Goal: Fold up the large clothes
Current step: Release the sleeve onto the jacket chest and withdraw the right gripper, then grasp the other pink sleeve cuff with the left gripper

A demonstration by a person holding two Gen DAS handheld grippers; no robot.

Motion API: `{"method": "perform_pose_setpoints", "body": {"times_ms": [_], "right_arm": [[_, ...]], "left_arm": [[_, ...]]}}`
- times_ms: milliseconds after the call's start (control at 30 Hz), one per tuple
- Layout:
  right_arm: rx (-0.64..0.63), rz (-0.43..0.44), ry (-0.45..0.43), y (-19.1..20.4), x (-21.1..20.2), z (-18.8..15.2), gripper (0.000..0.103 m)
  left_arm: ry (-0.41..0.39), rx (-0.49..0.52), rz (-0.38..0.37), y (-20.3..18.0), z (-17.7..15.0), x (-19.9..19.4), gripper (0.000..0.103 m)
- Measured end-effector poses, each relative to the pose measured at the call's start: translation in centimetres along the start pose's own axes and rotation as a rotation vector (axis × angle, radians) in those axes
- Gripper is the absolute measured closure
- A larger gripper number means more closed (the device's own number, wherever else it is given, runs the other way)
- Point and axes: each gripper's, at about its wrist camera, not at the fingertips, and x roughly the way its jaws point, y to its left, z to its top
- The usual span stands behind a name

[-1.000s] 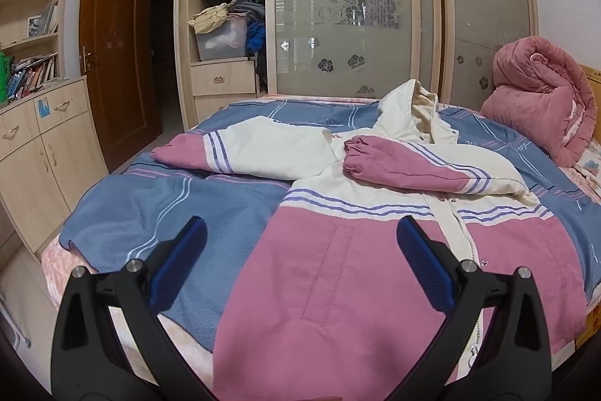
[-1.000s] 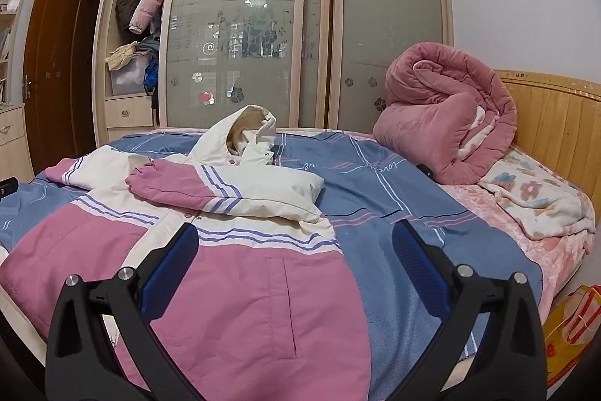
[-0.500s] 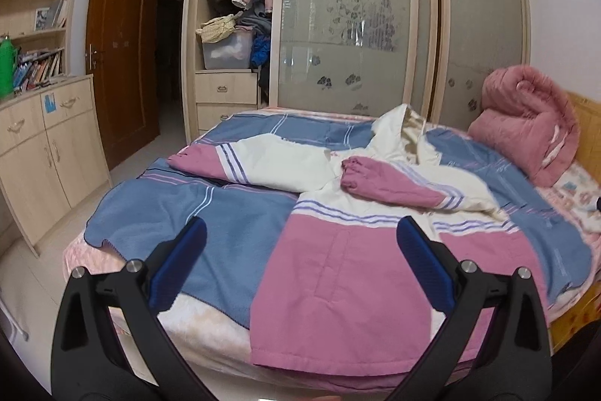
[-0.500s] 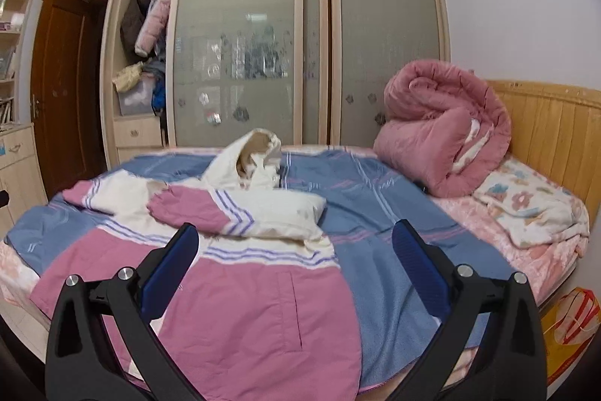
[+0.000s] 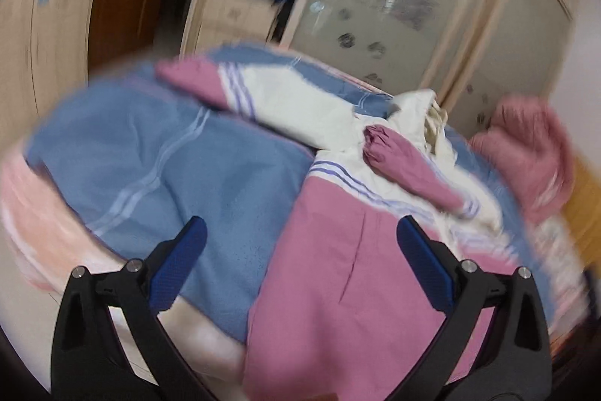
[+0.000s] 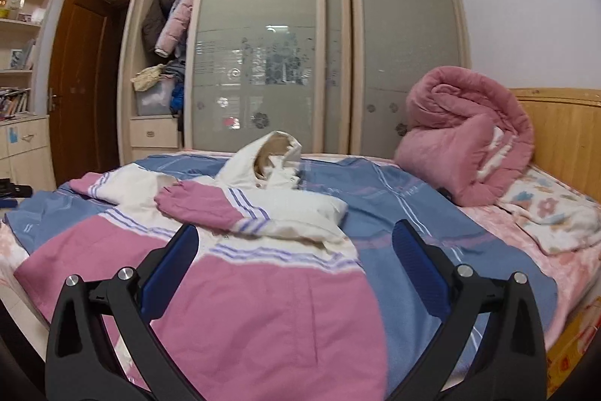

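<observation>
Hovering both claws wide open and empty, left claw (image 5: 300, 247) nearer the jacket's (image 6: 263, 307) outstretched sleeve (image 5: 240, 89), right claw (image 6: 295, 250) over the hem.

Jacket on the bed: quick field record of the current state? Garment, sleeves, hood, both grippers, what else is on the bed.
garment: pink and white jacket, lying flat, front up, on the blue bedspread
sleeves: one sleeve folded across the chest; other sleeve spread out sideways
hood: hood propped up, opening visible
left gripper: open, holds nothing, view blurred
right gripper: open, holds nothing, above jacket
also on bed: rolled pink quilt by the headboard
</observation>
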Motion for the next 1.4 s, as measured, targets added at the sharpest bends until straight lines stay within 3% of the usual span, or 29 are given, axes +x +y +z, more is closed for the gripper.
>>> {"method": "perform_pose_setpoints", "body": {"times_ms": [133, 233, 367, 467, 533, 667, 767, 900, 933, 1000, 1033, 1067, 1100, 1233, 1300, 1400], "right_arm": [[0.004, 0.058, -0.049, 0.9, 2.4, 2.3, 0.001], [0.018, 0.088, -0.055, 1.0, 4.2, 1.2, 0.001], [0.029, 0.088, 0.026, 0.4, 6.1, -0.8, 0.001], [0.034, 0.090, -0.016, 0.0, 6.4, -0.1, 0.001], [0.037, 0.082, -0.023, -0.3, 6.5, 0.0, 0.001], [0.067, 0.080, -0.020, -1.0, 7.0, -0.1, 0.001], [0.058, 0.056, -0.007, -1.3, 7.6, -0.3, 0.001], [0.055, 0.037, 0.024, -1.5, 8.4, -0.9, 0.001], [0.053, 0.035, 0.026, -1.5, 8.5, -1.0, 0.001], [0.047, 0.030, 0.025, -1.3, 8.5, -1.0, 0.001], [0.044, 0.030, 0.023, -1.3, 8.6, -1.0, 0.001], [0.040, 0.026, 0.019, -1.2, 8.5, -1.0, 0.001], [0.038, 0.024, 0.015, -1.2, 8.4, -1.0, 0.001], [0.059, 0.035, 0.014, -1.5, 8.3, -0.8, 0.001], [0.062, 0.042, 0.006, -1.7, 7.9, -0.7, 0.001], [0.078, 0.051, 0.002, -2.1, 7.5, -0.7, 0.001]], "left_arm": [[-0.002, -0.240, -0.175, 5.5, 5.6, 3.8, 0.002], [0.020, -0.399, -0.291, 9.9, 10.0, 8.1, 0.002], [0.026, -0.509, -0.217, 14.9, 14.8, 13.1, 0.002], [0.059, -0.497, -0.170, 17.4, 18.0, 17.2, 0.002], [0.052, -0.523, -0.084, 19.4, 19.2, 19.4, 0.003], [0.082, -0.598, -0.076, 22.7, 20.2, 23.2, 0.008], [0.123, -0.575, -0.084, 23.3, 21.2, 26.0, 0.009], [0.086, -0.585, -0.093, 23.9, 22.6, 28.1, 0.013], [0.078, -0.590, -0.086, 24.0, 22.9, 28.6, 0.024], [0.087, -0.600, -0.041, 24.5, 23.2, 29.3, 0.061], [0.099, -0.614, -0.005, 24.9, 23.0, 29.6, 0.086], [0.098, -0.622, 0.001, 25.0, 23.0, 29.6, 0.091], [0.082, -0.612, -0.007, 24.8, 23.0, 29.3, 0.094], [-0.031, -0.408, 0.050, 21.1, 25.0, 26.3, 0.097], [-0.117, -0.318, 0.083, 18.3, 26.5, 24.0, 0.098], [-0.217, -0.106, 0.152, 11.4, 28.9, 20.6, 0.098]]}}
